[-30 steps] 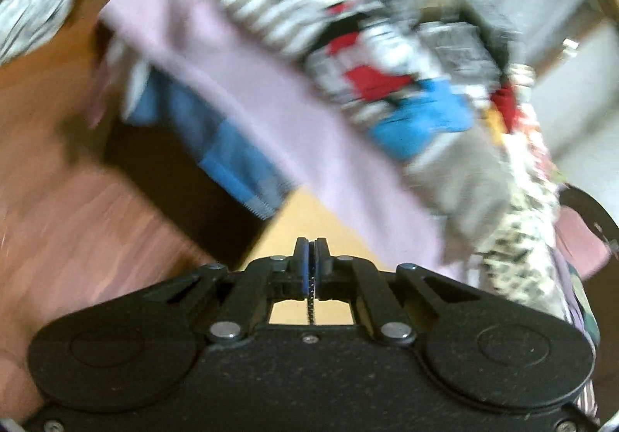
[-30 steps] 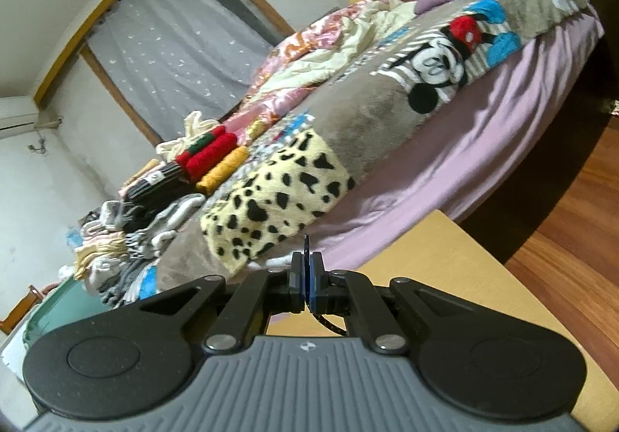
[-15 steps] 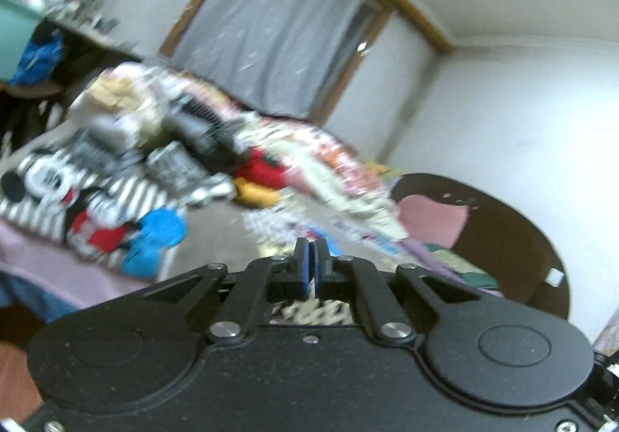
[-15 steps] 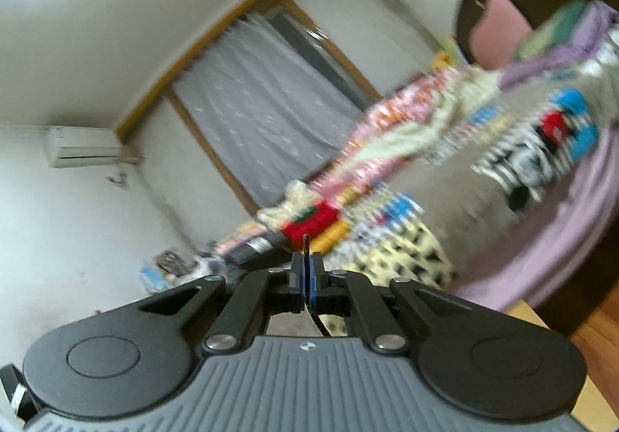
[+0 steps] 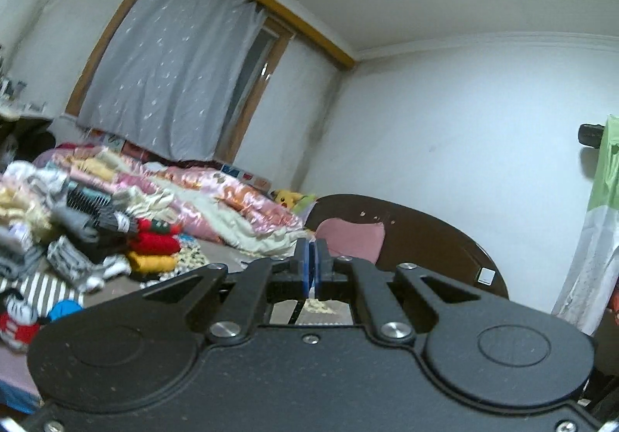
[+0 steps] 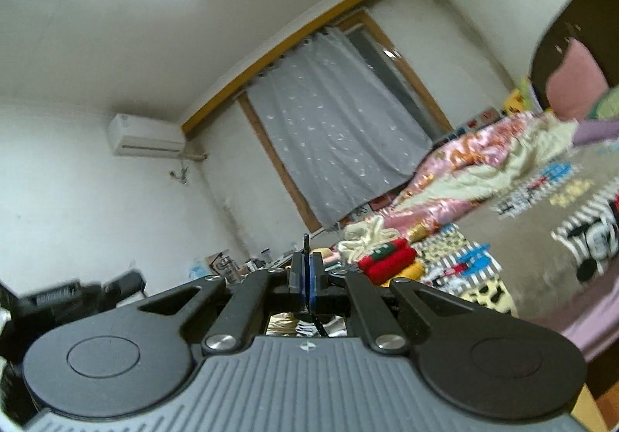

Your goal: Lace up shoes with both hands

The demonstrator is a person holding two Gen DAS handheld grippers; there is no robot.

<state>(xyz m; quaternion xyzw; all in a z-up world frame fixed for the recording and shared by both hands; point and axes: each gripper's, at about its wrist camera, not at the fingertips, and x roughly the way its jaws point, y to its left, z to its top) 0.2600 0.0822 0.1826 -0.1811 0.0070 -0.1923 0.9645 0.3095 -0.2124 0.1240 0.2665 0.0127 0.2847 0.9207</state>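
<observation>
No shoe shows in either view. My right gripper is shut on a thin black shoelace. The lace's stiff tip sticks up above the blue pads, and the rest trails down behind them. My left gripper is shut too, its blue pads pressed together. A thin dark strand, apparently the lace, runs down just below them. Both grippers are held high and point roughly level across the room, towards the bed and the far wall.
A bed piled with folded clothes and quilts lies ahead, with a dark headboard. There is a curtained window behind it and an air conditioner on the wall. A green and white bag hangs at the right. A table corner shows low.
Both grippers have risen and tipped up. The views swung from the bedside, floor and table to the walls, window and ceiling. Both stay shut, and the black lace stays in the right one.
</observation>
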